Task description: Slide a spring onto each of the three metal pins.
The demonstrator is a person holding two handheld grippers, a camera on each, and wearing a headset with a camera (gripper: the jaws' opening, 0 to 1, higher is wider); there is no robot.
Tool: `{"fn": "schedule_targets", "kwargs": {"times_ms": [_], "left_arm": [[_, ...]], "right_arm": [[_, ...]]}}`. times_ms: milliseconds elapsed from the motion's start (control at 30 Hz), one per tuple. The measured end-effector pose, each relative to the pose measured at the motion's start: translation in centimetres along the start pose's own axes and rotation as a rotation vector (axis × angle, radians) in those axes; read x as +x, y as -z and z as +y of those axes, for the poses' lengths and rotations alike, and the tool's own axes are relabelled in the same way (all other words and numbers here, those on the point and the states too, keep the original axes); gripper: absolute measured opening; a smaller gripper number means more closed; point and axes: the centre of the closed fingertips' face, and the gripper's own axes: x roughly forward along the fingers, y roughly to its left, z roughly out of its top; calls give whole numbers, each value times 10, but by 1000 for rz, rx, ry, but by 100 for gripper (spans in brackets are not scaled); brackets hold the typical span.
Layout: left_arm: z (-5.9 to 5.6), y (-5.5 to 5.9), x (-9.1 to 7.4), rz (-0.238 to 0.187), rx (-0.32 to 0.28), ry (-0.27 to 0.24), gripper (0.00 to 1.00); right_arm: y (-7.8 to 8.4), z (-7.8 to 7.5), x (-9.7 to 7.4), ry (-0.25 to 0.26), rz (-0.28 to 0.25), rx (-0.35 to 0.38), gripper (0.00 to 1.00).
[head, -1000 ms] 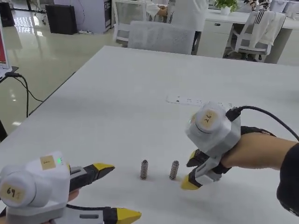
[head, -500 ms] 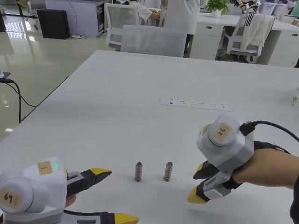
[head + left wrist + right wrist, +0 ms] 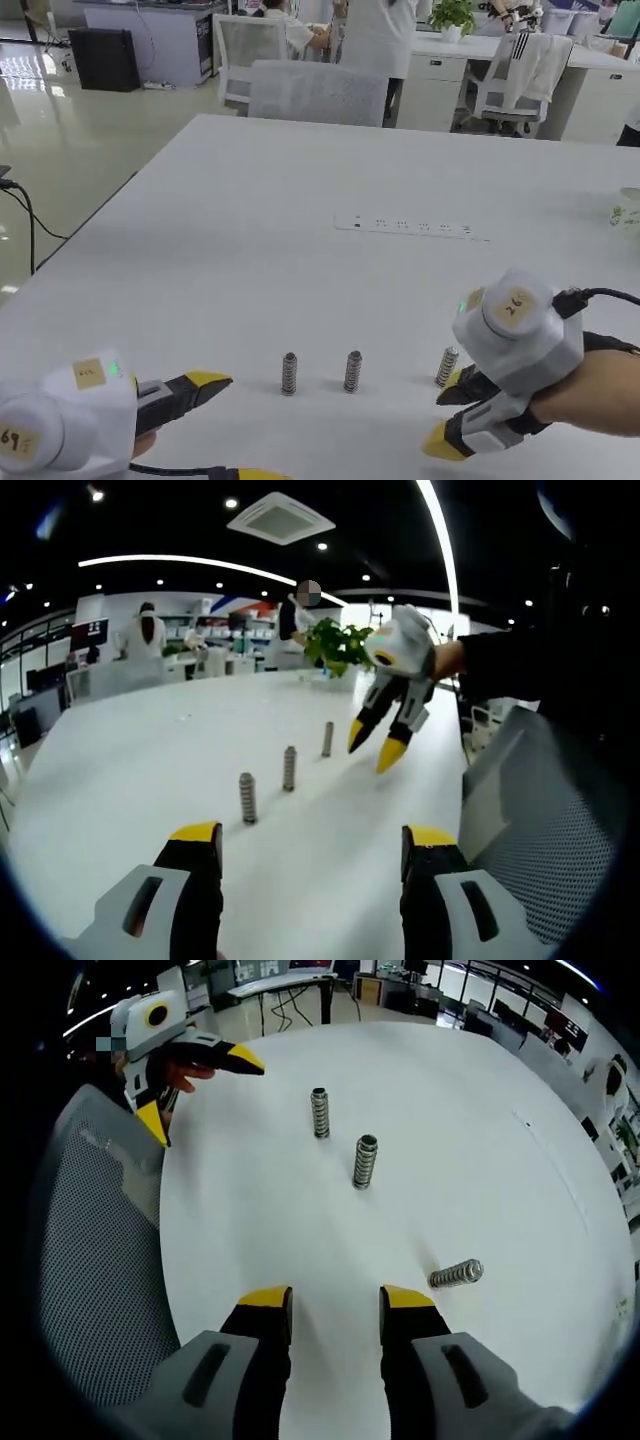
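- The left gripper holds its black, yellow-tipped fingers spread wide, with nothing between them, over the white worktop.
- The right gripper holds its fingers parted by a narrower gap. They are also empty, and low over the worktop.
- Just ahead of the right fingers and off to their right side is a short grey coiled metal spring. It is near them but not touching. In the head view it stands a little tilted, just beside the upper fingertip.
- Farther ahead of the right fingers a second grey coiled spring and a third grey coiled spring stand upright on the worktop. They are apart from each other and continue the row.
- Seen from the left fingers, the row runs away from them. The third grey coiled spring lies closest, ahead of the left-hand finger.
- At the far end of that row the right gripper's yellow tips point down at the worktop.
- Well beyond the springs a flat white power strip lies on the worktop.
- A grey mesh chair stands at the worktop's near edge.
- Desks, chairs and people fill the room behind.
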Motion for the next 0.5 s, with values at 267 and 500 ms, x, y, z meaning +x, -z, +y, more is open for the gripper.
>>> {"fn": "schedule_targets", "kwargs": {"times_ms": [267,500], "left_arm": [[0,1,0,5,-5,-2,69],[-1,0,1,9,-3,-1,69]], "right_arm": [[16,-5,-5,17,-20,54,33],[29,-11,-10,35,-43,97,34]]}}
